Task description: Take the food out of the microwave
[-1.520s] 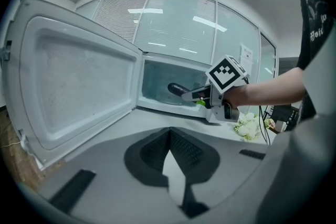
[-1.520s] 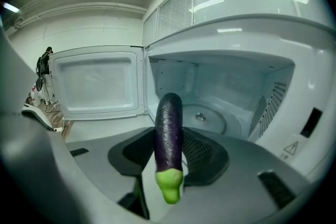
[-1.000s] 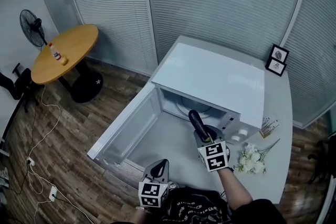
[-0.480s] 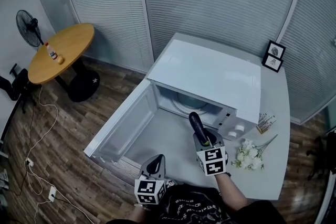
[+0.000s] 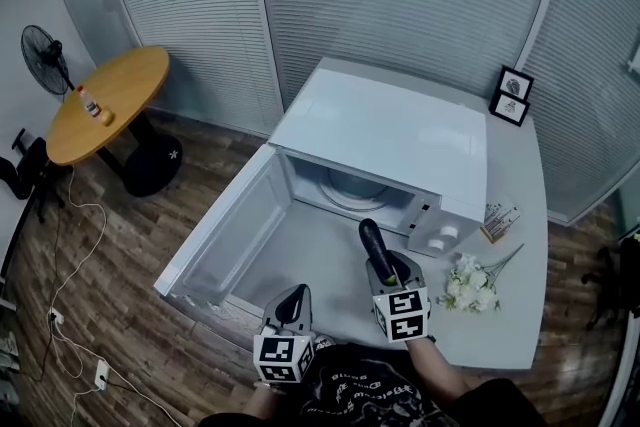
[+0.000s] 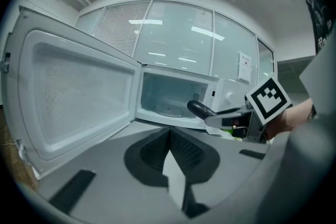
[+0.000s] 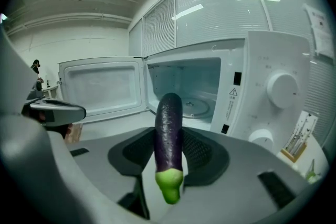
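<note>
Eggplant (image 7: pixel 169 118) is pinched between the jaws of my right gripper (image 7: pixel 169 141), green stem toward its camera. It is clear of the microwave (image 5: pixel 400 140) and above the worktop (image 5: pixel 525 245), beside the open door (image 5: pixel 235 235). Inside I see only the glass plate (image 5: pixel 352 188). My left gripper (image 6: pixel 169 144) hangs with jaws pressed together, empty. Removal looks mostly done; I judge that only setting it down is left.

The left gripper (image 5: pixel 294 295) and right gripper (image 5: pixel 386 267) are grey with dark ribbed pads (image 6: pixel 185 150), each bearing a white cube (image 5: pixel 402 314) of black square markers; the person wears a black top (image 5: pixel 370 397) with pale print.
</note>
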